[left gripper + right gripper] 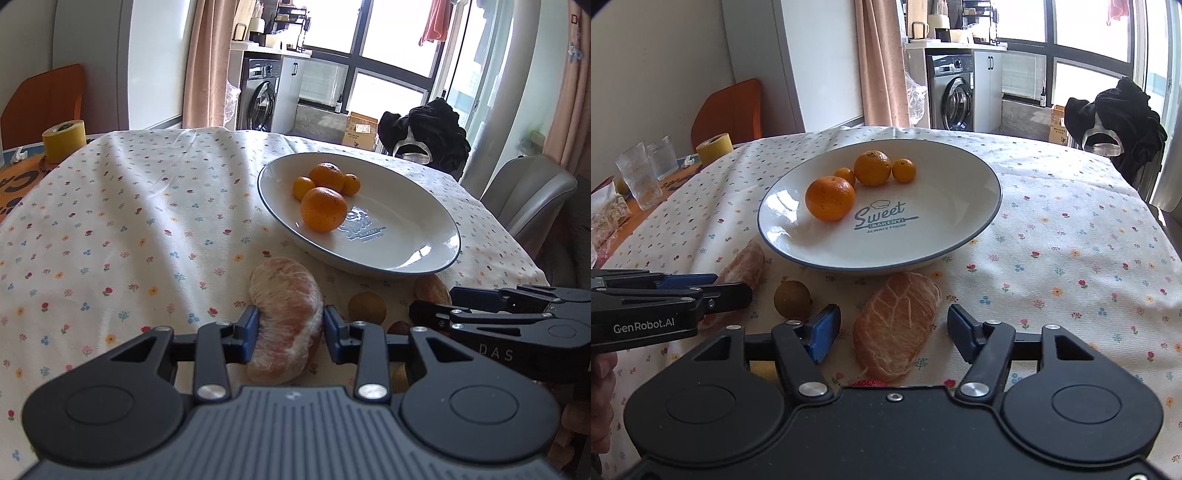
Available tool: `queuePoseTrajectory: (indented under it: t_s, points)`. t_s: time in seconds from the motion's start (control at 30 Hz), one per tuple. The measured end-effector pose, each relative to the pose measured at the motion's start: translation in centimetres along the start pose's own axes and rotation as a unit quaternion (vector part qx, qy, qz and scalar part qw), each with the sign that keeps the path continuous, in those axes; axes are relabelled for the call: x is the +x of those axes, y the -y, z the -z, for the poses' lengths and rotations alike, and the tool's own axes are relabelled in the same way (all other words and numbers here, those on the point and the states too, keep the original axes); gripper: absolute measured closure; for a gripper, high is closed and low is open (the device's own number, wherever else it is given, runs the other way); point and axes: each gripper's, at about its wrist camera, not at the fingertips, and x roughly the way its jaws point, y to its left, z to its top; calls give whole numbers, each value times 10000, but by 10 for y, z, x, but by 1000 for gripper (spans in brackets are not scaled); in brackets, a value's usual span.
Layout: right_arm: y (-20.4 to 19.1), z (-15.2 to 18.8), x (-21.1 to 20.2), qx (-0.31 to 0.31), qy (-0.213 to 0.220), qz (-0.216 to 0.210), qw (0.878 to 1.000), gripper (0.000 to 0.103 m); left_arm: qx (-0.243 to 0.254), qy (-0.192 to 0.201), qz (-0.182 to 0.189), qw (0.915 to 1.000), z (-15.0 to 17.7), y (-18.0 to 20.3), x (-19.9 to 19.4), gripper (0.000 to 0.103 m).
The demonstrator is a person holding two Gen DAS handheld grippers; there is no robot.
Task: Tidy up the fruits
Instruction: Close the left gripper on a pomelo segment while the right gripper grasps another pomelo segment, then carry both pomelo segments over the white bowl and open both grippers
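Note:
A white plate (417, 251) with a blue rim holds several oranges (323, 209) on the flowered tablecloth; it also shows in the right wrist view (960, 199) with the oranges (830, 198). My left gripper (290, 330) is shut on a peeled pomelo segment (284, 314) lying on the cloth in front of the plate; this segment also shows in the right wrist view (746, 264). My right gripper (894, 330) is open around a second pomelo segment (895, 326), pads not touching it. A small brown round fruit (792, 299) lies between the two segments.
A yellow tape roll (63, 140) and an orange chair (44, 103) are at the far left. Drinking glasses (639, 175) stand on the left part of the table. A grey chair (524, 192) and dark clothing (428, 129) are at the right.

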Motion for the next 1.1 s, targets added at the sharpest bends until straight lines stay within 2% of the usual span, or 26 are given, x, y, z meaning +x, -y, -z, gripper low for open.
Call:
queuePoseTrajectory:
  t_s: [0.07,0.47,0.67,1.1]
  points:
    - [-1,0,0,-62,11,87,9999,56,-10,23,34,10000,-1,1,-2,67]
    - [16,1,-20,211,105,-275,9993,81,-37,216,145,9997,-3,6,-18,68]
    - [23,1,-31,327,210,-257,9989,85,-40,335,172,9993,-8,9,-26,68]
    - [32,-11,-53,334,515,-308,9976,87,109,562,310,9979,-26,23,-32,68]
